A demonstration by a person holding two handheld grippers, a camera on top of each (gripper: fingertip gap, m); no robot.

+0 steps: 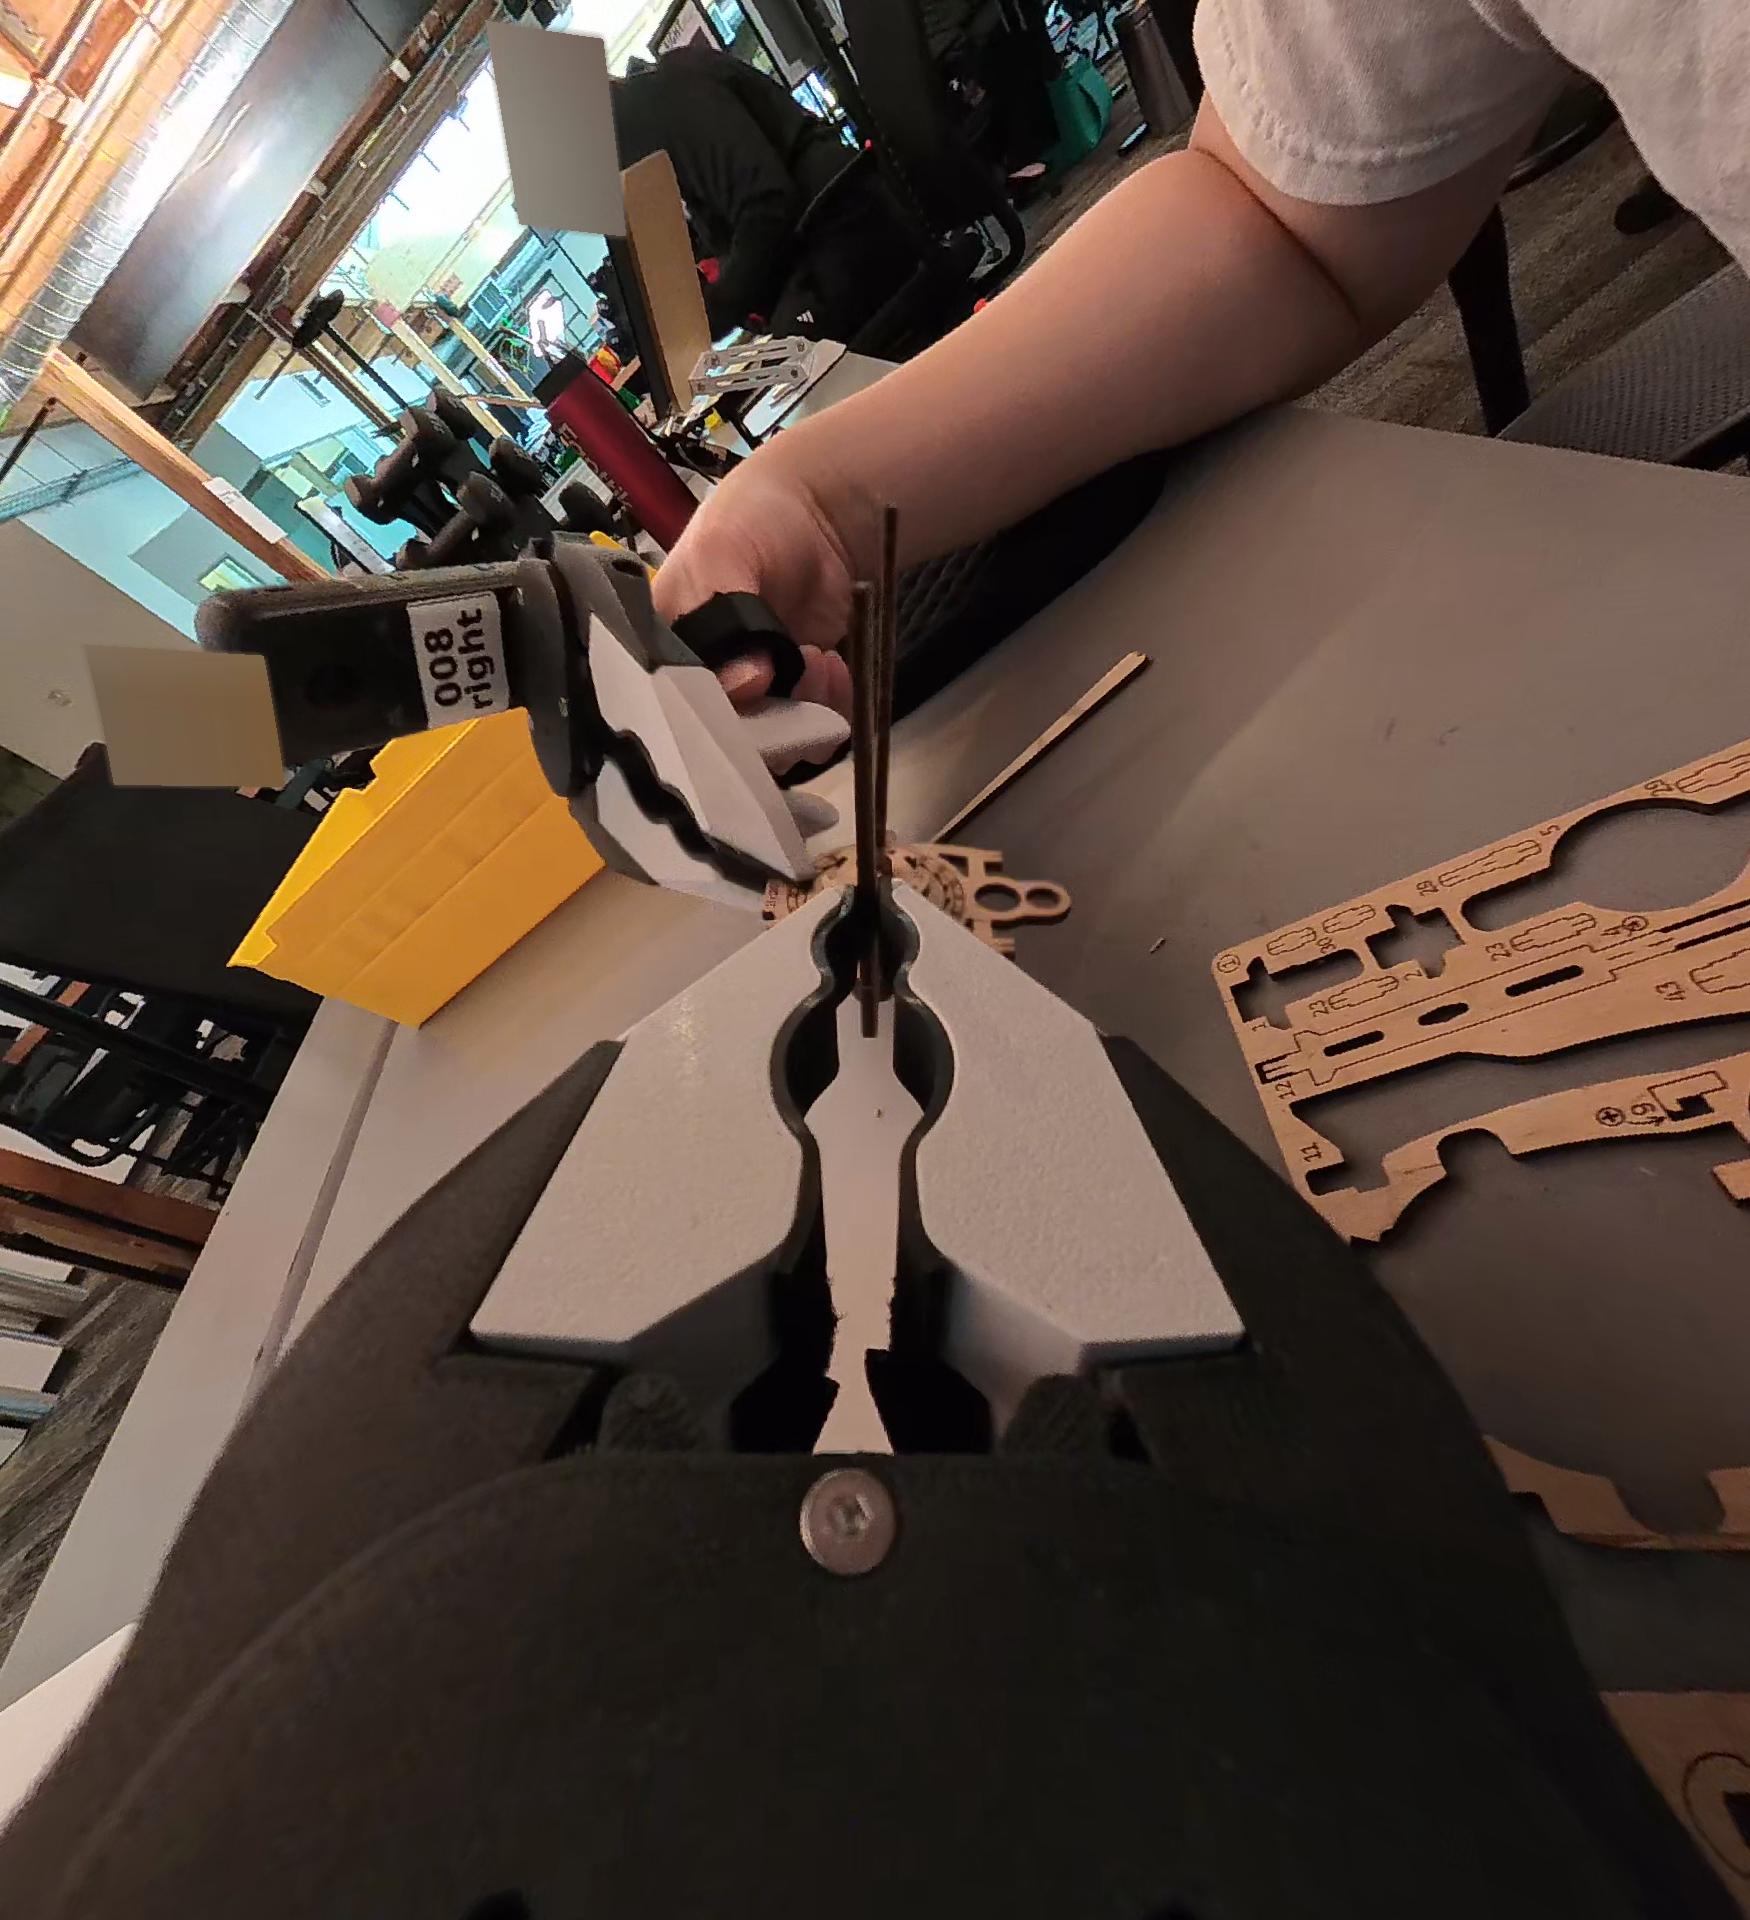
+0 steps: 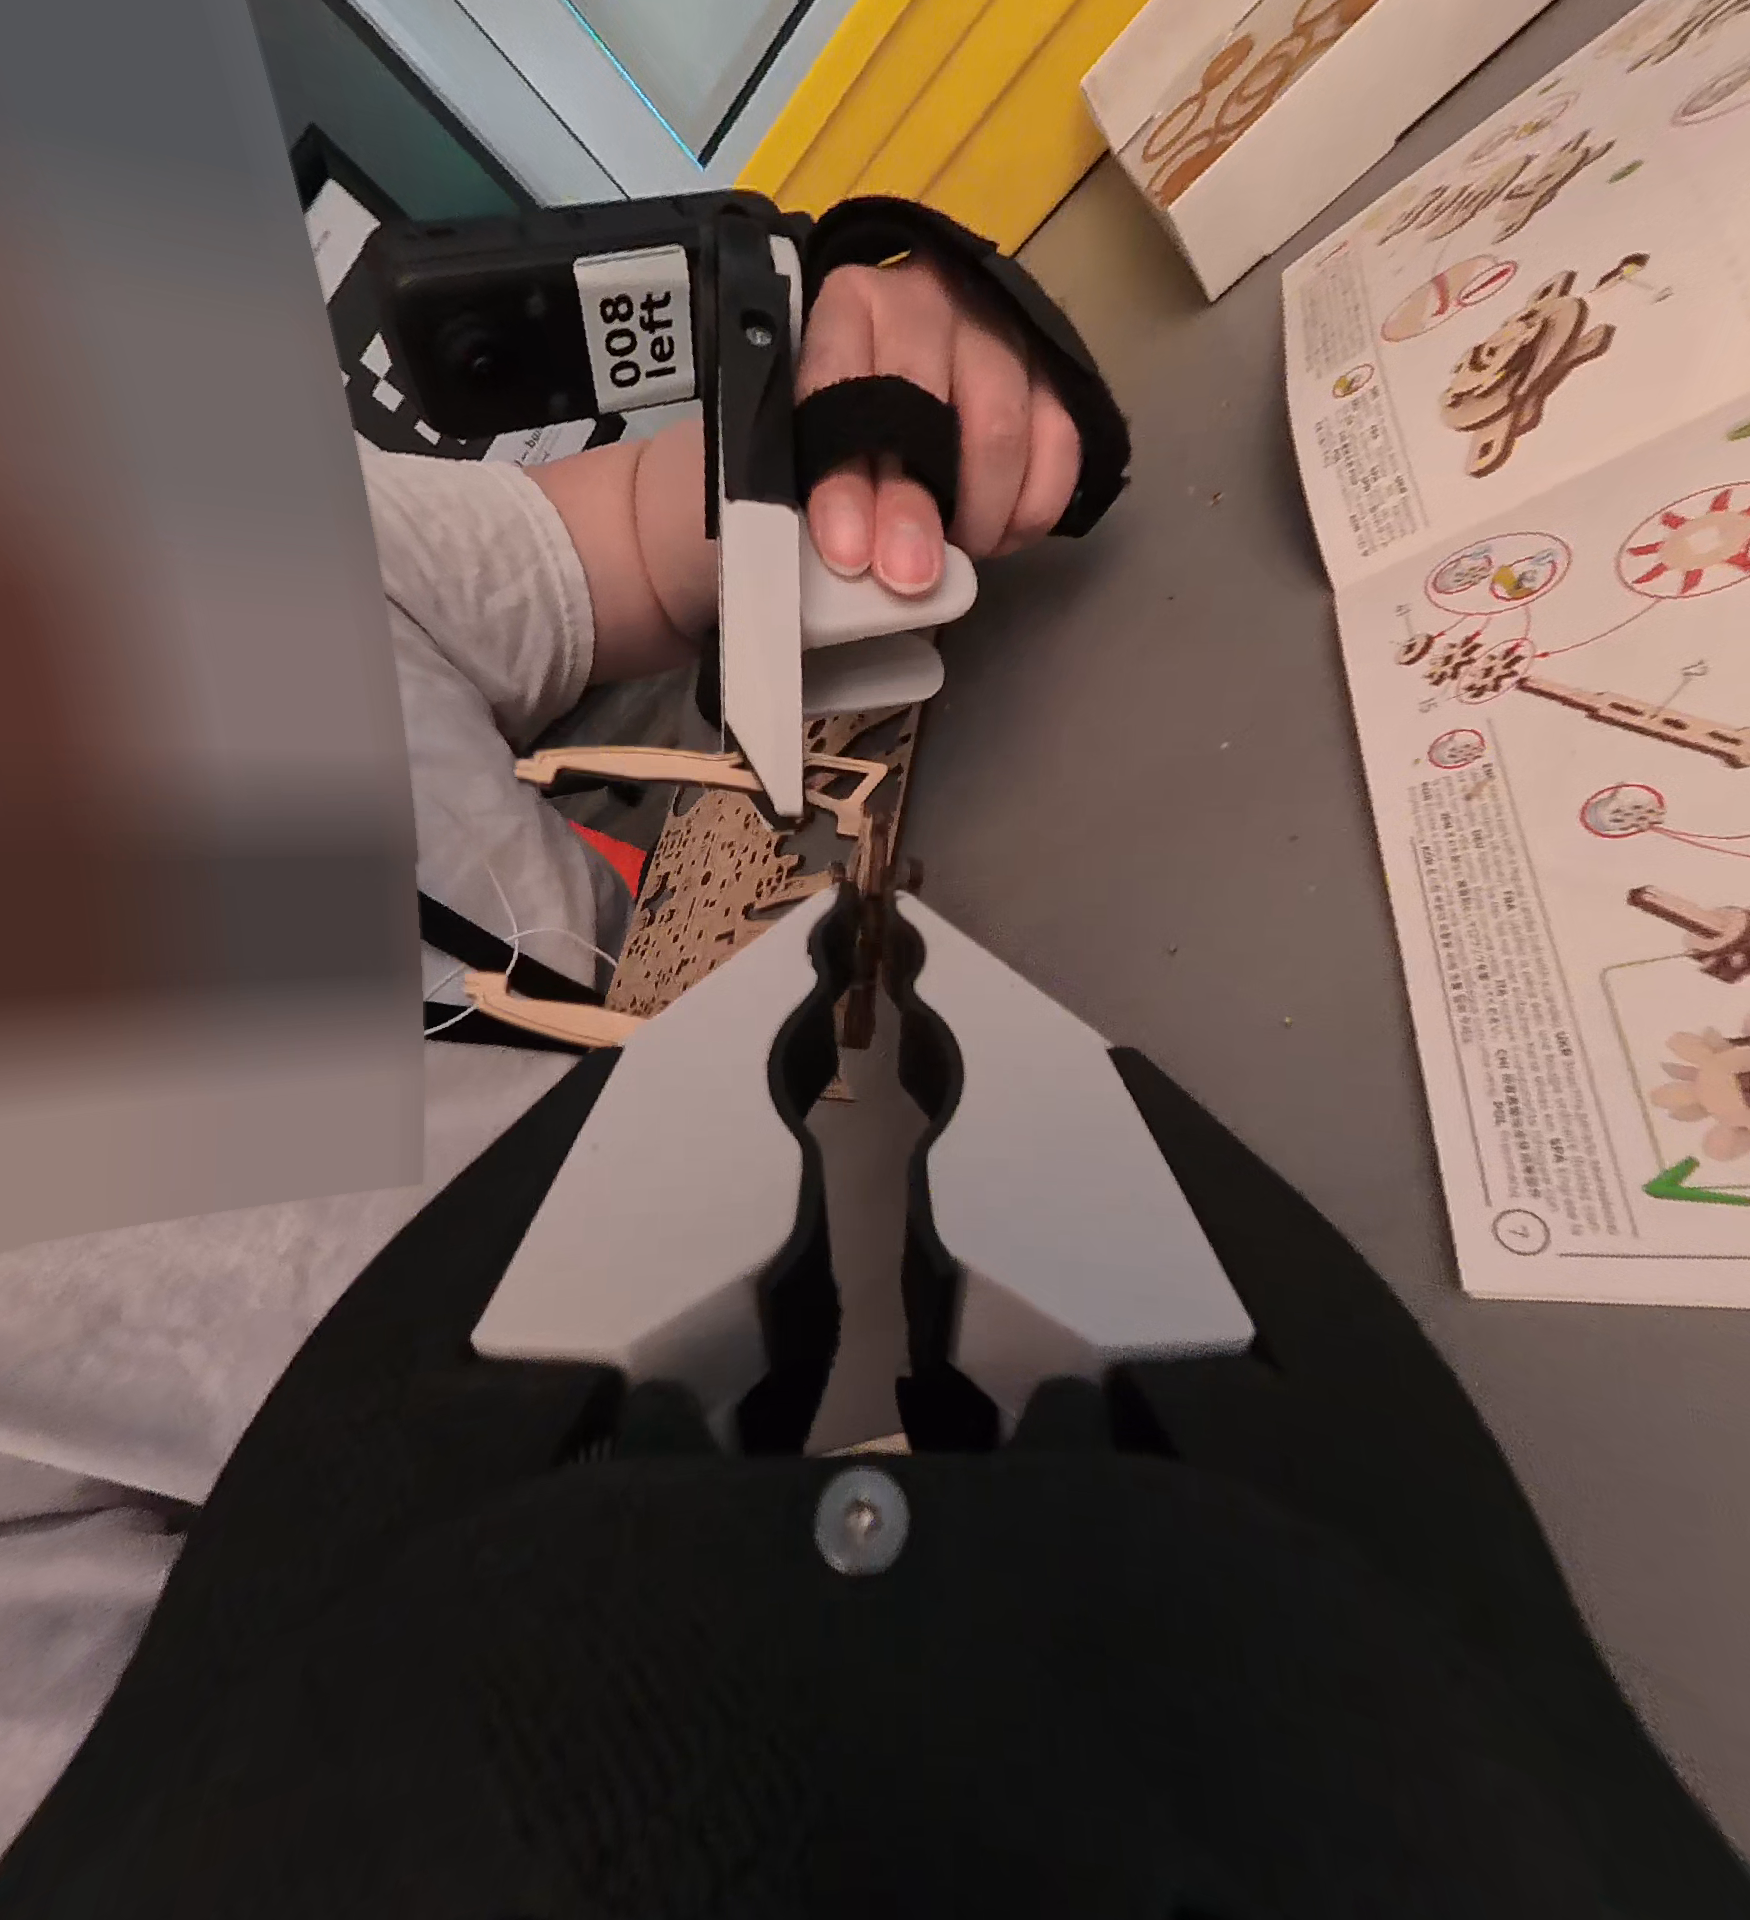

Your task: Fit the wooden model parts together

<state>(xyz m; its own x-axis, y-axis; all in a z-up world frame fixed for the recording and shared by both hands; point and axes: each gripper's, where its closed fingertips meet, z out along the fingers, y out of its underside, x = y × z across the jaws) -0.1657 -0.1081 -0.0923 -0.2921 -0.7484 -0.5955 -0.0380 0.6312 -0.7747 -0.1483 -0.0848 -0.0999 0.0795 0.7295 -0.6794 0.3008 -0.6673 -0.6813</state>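
Here the grey table carries the cut-out wooden sheet, kept near for spare parts. The left gripper is clamped on thin wooden plates, held upright edge-on, while the right gripper is closed on the small wooden assembly for mating.

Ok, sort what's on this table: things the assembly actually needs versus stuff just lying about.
In use:
- left tool, shut on thin wooden panels held edge-on
- right tool, shut on a small wooden part
- punched-out wooden sheets, source of parts
- instruction booklet, open

Lying about:
- yellow bin
- loose wooden strip
- kit box
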